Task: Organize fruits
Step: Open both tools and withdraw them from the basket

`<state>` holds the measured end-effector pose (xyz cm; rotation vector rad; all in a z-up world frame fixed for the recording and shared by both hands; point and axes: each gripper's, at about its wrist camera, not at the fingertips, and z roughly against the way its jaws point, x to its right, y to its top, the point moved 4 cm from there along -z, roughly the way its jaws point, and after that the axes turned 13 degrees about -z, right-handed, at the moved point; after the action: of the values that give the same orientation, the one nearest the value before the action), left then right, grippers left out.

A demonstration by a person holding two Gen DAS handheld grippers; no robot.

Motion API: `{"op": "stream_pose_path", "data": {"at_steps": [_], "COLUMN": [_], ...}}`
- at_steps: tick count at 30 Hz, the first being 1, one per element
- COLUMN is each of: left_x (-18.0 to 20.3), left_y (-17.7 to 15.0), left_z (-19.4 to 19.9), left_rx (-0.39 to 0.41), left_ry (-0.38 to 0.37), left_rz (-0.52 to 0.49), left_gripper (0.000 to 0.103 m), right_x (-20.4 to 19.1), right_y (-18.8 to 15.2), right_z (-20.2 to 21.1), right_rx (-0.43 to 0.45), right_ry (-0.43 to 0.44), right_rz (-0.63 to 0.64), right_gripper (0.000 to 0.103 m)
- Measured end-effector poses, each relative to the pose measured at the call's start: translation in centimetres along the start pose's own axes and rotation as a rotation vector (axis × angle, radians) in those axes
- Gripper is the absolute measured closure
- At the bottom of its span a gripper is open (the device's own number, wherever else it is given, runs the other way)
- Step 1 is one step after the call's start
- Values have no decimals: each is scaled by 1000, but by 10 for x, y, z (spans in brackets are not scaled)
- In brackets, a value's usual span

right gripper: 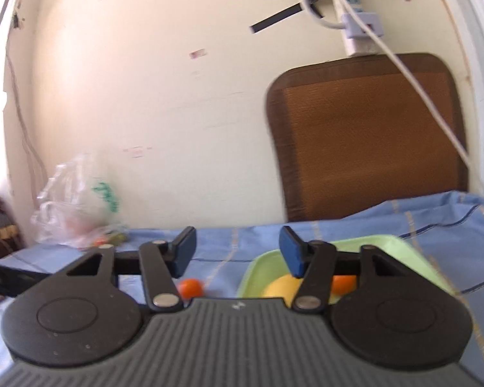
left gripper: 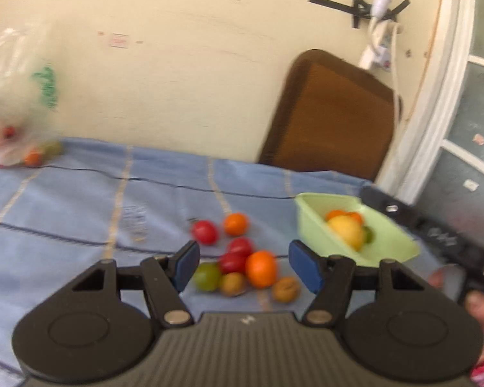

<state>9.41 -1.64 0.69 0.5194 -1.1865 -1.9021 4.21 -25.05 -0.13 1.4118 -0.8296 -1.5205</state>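
Left wrist view: the left gripper (left gripper: 245,266) hangs over a blue checked cloth (left gripper: 80,213), its blue pads (left gripper: 185,266) spread wide apart and holding nothing. Framed between them lies a cluster of loose fruit (left gripper: 242,267): red, orange, green and brown pieces touching one another, with a red fruit (left gripper: 204,232) and an orange fruit (left gripper: 235,224) just beyond. To the right sits a light green tray (left gripper: 390,245) containing a yellow fruit (left gripper: 347,233) with orange and green pieces beside it. Far left, a clear plastic bag (left gripper: 19,103) holds more fruit. A brown mat (left gripper: 332,113) leans on the wall.

Right wrist view: the right gripper (right gripper: 238,253) is likewise spread apart and empty, above the near edge of the light green tray (right gripper: 400,251). The yellow fruit (right gripper: 282,285) shows in the tray, partly hidden; a small orange fruit (right gripper: 191,287) lies on the cloth (right gripper: 435,222) to its left. The plastic bag (right gripper: 77,200) stands far left.
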Motion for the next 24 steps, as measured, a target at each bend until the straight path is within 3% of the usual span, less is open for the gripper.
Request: {"op": "stream_pose_path", "data": {"at_steps": [3,8,14,20,24], "left_x": [-18,-36,-38,-22,-22], "left_y": [-15,-34,-37,-26,-19], "left_z": [0,-8,-11,-32,-48], "left_rx": [-11,-41,-45,-74,-96], "left_ry": [46,71,42,-7,-49], "left_rz": [12,38,33,-35,-3], "left_gripper": [40,43,47,50,50], "right_x": [-19,-44,-46,-34,-32], "right_y": [-17,-51,-74,-74,-75], "right_z": [4,-1,-20,-24,-26], "right_rx": [-70,-200,-329,-346,-368], "right_ry": [43,44,3,-6,-8], "right_rz": [3,38,63,-23,-40], "right_gripper": [65,75,75,74,70]}}
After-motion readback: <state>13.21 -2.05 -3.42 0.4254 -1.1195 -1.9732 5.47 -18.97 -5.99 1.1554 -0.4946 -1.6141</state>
